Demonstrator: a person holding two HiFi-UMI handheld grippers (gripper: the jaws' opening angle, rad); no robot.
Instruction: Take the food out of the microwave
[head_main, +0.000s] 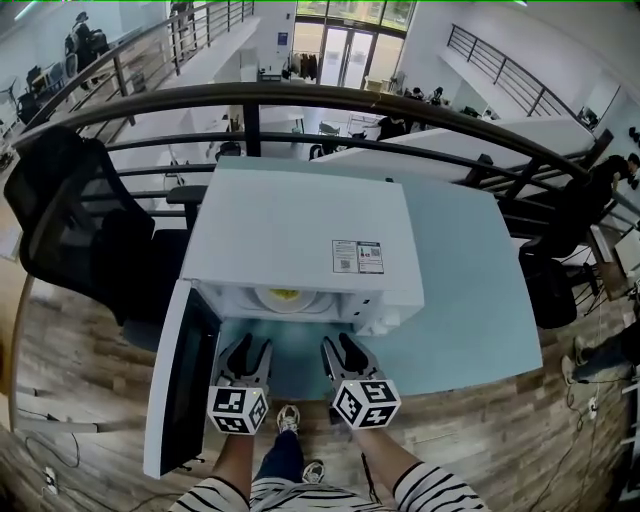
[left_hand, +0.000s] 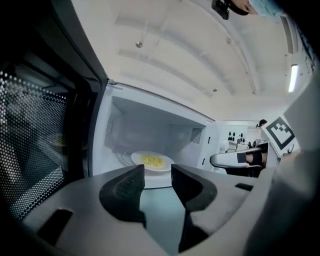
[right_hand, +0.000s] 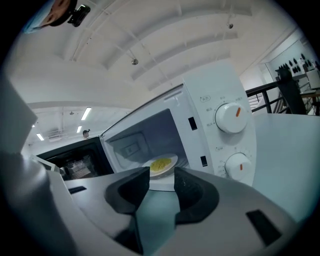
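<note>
A smooth, pale blue-green tabletop (head_main: 470, 270) stood on a wood-plank floor (head_main: 500, 440) beside a curved dark railing (head_main: 330, 98), above an open office. On it sat a boxy white microwave (head_main: 300, 230), its dark-windowed door (head_main: 185, 385) swung wide. Inside, yellow food (left_hand: 152, 160) lay on a round white plate (left_hand: 136, 159). The left claw (head_main: 248, 348) and right claw (head_main: 340, 345) hovered before the opening, jaws apart and empty.

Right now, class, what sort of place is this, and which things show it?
Probably an open-plan office on an upper gallery: a curved railing runs behind the table, a black office chair stands beside it, and a white microwave sits on it.
</note>
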